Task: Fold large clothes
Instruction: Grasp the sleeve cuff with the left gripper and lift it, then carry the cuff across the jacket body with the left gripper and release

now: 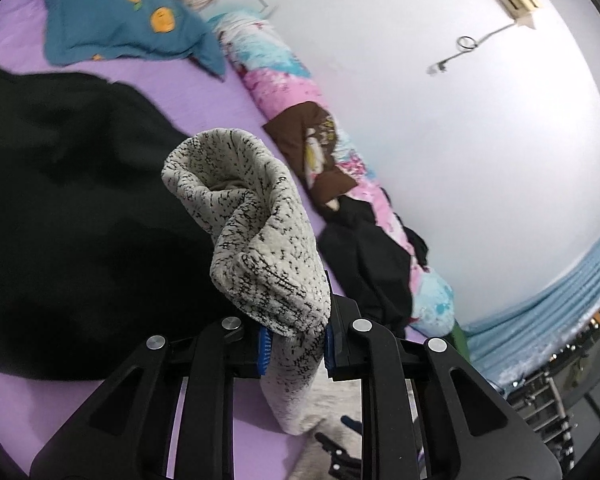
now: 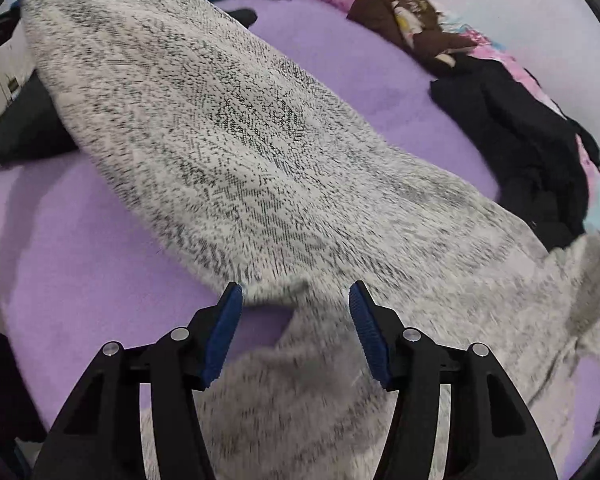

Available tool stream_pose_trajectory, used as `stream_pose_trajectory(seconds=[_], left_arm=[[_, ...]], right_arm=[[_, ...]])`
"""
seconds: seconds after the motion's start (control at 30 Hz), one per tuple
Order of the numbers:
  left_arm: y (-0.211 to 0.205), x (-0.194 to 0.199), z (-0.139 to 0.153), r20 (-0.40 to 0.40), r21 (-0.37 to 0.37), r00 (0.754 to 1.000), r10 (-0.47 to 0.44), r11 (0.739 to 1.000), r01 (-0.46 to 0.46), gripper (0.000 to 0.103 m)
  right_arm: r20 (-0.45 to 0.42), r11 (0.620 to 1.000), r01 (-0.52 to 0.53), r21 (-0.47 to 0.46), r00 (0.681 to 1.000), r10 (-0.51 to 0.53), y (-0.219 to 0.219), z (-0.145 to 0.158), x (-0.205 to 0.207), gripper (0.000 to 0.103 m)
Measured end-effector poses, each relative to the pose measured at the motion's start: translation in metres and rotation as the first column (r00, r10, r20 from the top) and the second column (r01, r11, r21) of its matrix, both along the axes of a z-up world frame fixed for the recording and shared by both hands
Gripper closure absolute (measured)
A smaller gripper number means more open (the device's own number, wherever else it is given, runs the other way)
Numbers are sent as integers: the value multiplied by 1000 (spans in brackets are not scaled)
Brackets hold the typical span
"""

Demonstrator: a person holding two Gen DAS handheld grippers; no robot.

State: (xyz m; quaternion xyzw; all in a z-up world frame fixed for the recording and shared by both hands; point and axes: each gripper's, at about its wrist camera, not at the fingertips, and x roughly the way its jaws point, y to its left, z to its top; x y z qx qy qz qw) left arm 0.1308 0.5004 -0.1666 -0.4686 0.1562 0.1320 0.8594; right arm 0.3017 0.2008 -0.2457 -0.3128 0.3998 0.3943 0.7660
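A grey-and-white speckled knit garment [image 2: 236, 152] lies spread across the purple bed sheet [image 2: 80, 240]. In the left wrist view my left gripper [image 1: 296, 332] is shut on a bunched end of this garment [image 1: 252, 216]. That end rises in a rolled fold above the blue pads, and the rest hangs down to the bed. My right gripper [image 2: 296, 300] is open and points down at the garment's near part. Knit fabric lies below and between its blue pads [image 2: 224, 332], which do not press on it.
A large black garment [image 1: 60, 200] covers the bed's left side. A blue pillow with orange spots [image 1: 116, 20] lies at the head. Along the white wall run a floral bolster [image 1: 276, 76], a brown garment [image 2: 400, 12] and black clothes [image 2: 520, 140].
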Motion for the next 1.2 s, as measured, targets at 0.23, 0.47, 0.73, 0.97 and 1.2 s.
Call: stream_pose_trajectory(seconds=[0.23, 0.47, 0.73, 0.97, 1.2], left_arm=[[-43, 23, 52, 67, 14, 995, -71, 997, 70, 85], [-106, 56, 103, 74, 121, 984, -163, 981, 153, 85], [-193, 104, 128, 55, 171, 955, -290, 945, 277, 85], [-262, 146, 131, 34, 192, 928, -371, 914, 358, 85], [-323, 180, 117, -22, 223, 906, -422, 882, 416, 85]], right_arm=[[-65, 992, 111, 61, 992, -107, -66, 7, -1, 48], [-76, 979, 176, 99, 983, -169, -131, 23, 5, 48], [-80, 961, 245, 125, 968, -236, -213, 29, 5, 48], [-162, 918, 346, 193, 934, -318, -278, 21, 15, 48], [-190, 882, 408, 235, 909, -370, -323, 10, 18, 48]])
